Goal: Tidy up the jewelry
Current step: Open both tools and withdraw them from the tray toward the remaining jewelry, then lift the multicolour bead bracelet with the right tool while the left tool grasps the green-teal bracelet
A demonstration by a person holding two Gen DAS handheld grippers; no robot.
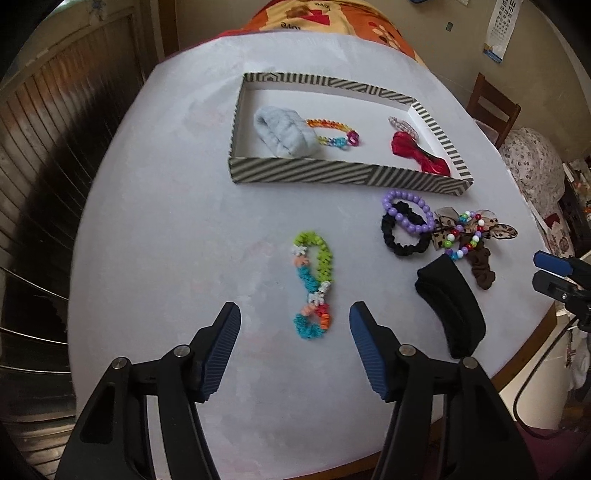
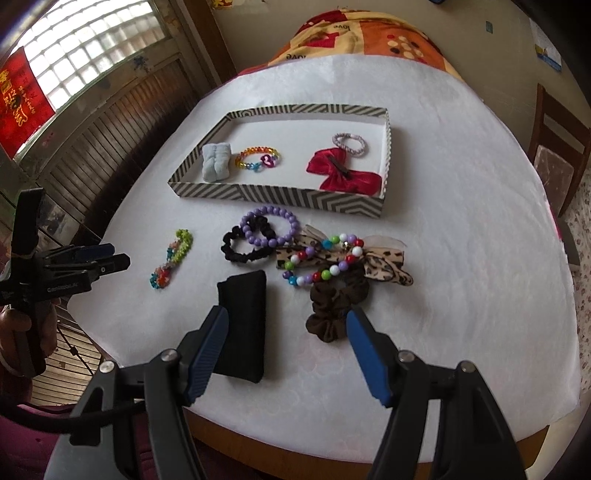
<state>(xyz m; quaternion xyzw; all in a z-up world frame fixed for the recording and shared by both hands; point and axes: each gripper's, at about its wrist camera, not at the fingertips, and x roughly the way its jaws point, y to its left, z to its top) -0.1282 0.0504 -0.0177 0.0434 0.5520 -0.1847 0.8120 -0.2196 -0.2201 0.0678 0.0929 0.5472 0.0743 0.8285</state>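
Note:
A striped tray (image 1: 295, 173) (image 2: 280, 195) holds a pale blue scrunchie (image 1: 284, 132), a rainbow bracelet (image 1: 332, 133), a red bow (image 1: 417, 151) and a pink hair tie (image 2: 349, 143). On the cloth lie a green-and-teal woven bracelet (image 1: 312, 284) (image 2: 173, 258), a purple bead bracelet (image 2: 271, 225), a black scrunchie (image 2: 243, 245), a leopard bow (image 2: 384, 264), a multicolour bead bracelet (image 2: 325, 264), a brown scrunchie (image 2: 332, 314) and a black pouch (image 2: 245, 325). My left gripper (image 1: 295, 325) is open just above the woven bracelet. My right gripper (image 2: 286, 328) is open between pouch and brown scrunchie.
The round table (image 1: 166, 221) has a white cloth. A patterned blanket (image 2: 362, 33) lies behind it. A wooden chair (image 2: 557, 147) stands at the right and a slatted wooden wall (image 1: 55, 129) at the left.

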